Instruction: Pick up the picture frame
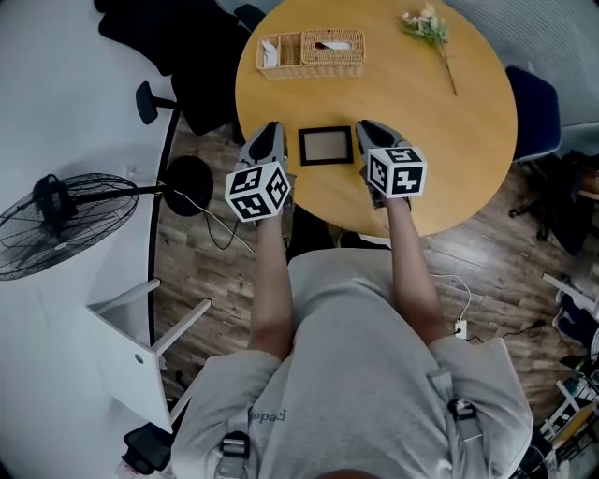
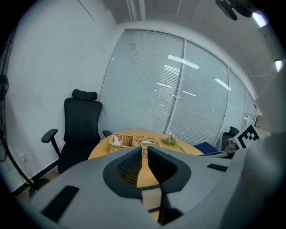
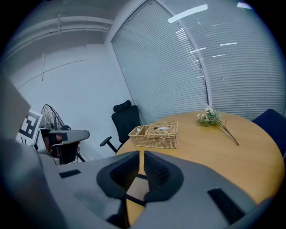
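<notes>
My left tool [image 1: 273, 129] and right tool [image 1: 364, 127], barely parted and empty, flank the black rectangular picture frame [image 1: 326, 145]. I'd open wider first; its edge seems thin.

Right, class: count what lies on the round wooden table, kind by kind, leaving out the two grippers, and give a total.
Picture frame: 1
Wicker basket: 1
Flower sprig: 1
Total: 3
</notes>
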Action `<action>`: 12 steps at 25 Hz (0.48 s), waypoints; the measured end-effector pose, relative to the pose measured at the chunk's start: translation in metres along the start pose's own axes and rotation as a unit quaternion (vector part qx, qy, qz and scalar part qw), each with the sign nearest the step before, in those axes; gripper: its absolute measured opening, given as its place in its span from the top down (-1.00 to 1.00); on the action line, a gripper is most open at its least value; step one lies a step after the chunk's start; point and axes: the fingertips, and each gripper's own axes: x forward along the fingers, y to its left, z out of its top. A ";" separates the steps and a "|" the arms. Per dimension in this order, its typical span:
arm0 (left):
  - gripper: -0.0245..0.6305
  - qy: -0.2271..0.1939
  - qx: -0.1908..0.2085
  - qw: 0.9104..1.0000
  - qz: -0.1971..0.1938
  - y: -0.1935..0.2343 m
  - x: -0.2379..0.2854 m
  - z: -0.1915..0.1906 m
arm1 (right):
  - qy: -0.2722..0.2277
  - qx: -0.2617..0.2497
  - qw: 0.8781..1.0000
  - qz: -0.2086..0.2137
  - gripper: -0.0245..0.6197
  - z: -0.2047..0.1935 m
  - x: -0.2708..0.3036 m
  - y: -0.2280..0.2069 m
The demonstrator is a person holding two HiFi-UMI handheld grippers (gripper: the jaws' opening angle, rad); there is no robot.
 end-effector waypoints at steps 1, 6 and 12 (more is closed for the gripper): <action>0.71 0.004 -0.001 1.000 0.000 0.002 0.002 -0.003 | 0.002 0.002 1.000 0.001 0.81 -0.002 0.001 -0.001; 0.61 0.020 -0.006 1.000 0.001 0.004 0.009 -0.015 | 0.013 0.007 1.000 0.002 0.70 -0.010 0.006 -0.002; 0.60 0.048 -0.018 0.999 -0.008 0.007 0.017 -0.039 | 0.034 0.010 0.999 0.004 0.60 -0.029 0.016 0.001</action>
